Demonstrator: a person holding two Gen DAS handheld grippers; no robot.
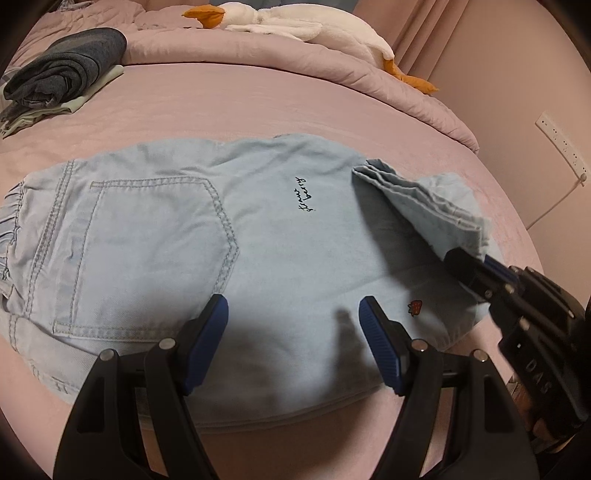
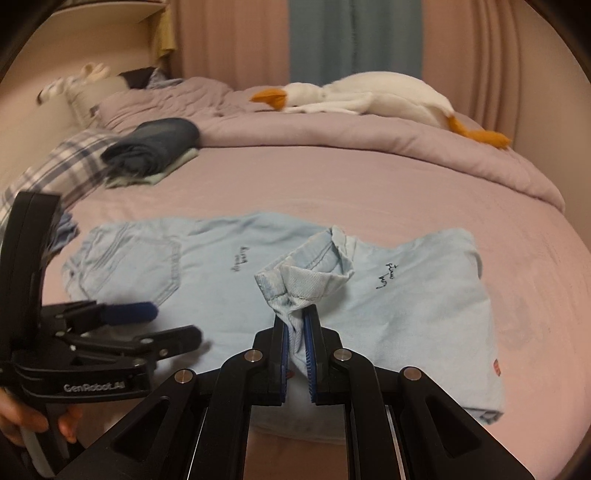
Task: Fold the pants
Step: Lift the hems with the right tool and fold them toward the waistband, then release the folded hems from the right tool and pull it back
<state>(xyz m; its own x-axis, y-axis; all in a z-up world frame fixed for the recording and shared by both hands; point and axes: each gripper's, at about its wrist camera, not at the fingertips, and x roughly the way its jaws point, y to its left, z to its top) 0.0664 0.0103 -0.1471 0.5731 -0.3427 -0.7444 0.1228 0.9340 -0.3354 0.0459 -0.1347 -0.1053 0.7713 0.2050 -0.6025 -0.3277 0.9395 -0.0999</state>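
Light blue denim pants (image 1: 258, 236) lie flat on the pink bed, waistband and back pocket at the left; they also show in the right wrist view (image 2: 207, 280). My left gripper (image 1: 293, 314) is open and empty, just above the middle of the pants; it also shows in the right wrist view (image 2: 162, 325) at the left. My right gripper (image 2: 295, 321) is shut on the bunched leg hem (image 2: 303, 277) and holds it lifted over the pants. In the left wrist view the right gripper (image 1: 465, 266) holds the folded-back hem (image 1: 417, 199) at the right.
A folded pile of dark clothes (image 1: 70, 70) lies at the back left of the bed. A white plush goose (image 1: 295, 22) lies on the rolled pink duvet (image 1: 258, 51) at the back. A wall with a socket strip (image 1: 561, 144) is on the right.
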